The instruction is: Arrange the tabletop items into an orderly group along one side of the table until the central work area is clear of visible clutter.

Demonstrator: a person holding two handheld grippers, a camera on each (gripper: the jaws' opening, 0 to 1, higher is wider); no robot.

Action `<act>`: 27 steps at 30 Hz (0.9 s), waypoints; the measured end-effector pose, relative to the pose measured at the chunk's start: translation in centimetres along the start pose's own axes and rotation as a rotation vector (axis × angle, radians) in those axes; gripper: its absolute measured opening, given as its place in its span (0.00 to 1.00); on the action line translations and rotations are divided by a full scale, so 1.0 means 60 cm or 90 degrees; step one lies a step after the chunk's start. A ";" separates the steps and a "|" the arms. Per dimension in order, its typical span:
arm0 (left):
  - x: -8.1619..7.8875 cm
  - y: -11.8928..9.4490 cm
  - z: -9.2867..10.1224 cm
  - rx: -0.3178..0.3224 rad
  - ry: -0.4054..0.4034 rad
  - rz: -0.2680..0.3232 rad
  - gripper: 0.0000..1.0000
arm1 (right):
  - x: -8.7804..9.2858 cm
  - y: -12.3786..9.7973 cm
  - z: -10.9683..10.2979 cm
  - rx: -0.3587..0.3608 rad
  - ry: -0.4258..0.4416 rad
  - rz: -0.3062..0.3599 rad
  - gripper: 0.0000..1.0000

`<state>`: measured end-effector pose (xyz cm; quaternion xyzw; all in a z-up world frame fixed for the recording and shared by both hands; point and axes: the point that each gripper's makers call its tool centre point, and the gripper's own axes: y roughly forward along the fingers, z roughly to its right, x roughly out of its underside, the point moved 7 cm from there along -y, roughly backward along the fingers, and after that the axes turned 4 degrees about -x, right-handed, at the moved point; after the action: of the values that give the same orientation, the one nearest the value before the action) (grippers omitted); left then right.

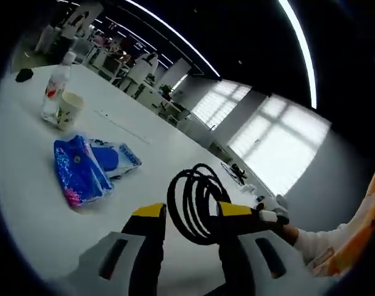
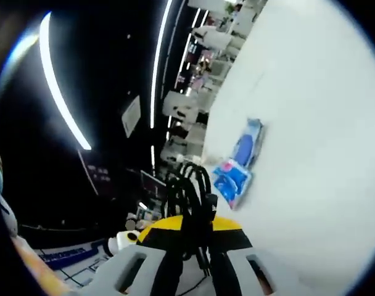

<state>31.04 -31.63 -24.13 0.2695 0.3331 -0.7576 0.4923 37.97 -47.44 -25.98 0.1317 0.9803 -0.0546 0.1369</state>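
Observation:
A coiled black cable hangs above the white table, in line with the gap between my left gripper's yellow-tipped jaws, which stand open. I cannot tell whether they touch it. In the right gripper view my right gripper is shut on the same cable, whose loops rise just past the jaws. Two blue packets lie on the table to the left of the coil, and they show again in the right gripper view as blue packets beyond the cable.
A clear bottle with a red label and a paper cup stand together at the far left. A small black object lies beyond them. A person's hand and sleeve come in from the right.

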 end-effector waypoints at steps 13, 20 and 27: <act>0.039 -0.051 -0.050 -0.111 0.074 -0.045 0.57 | -0.095 0.033 0.049 0.065 -0.041 0.027 0.10; 0.047 -0.051 -0.046 -0.115 0.148 -0.054 0.60 | -0.119 0.050 0.101 0.124 -0.025 0.039 0.10; 0.042 -0.047 -0.073 -0.167 0.168 -0.050 0.57 | -0.123 0.078 0.149 0.174 -0.008 0.029 0.10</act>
<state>27.83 -28.87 -28.06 0.2870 0.5009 -0.6846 0.4450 48.38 -46.00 -32.76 0.1710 0.9595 -0.1855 0.1252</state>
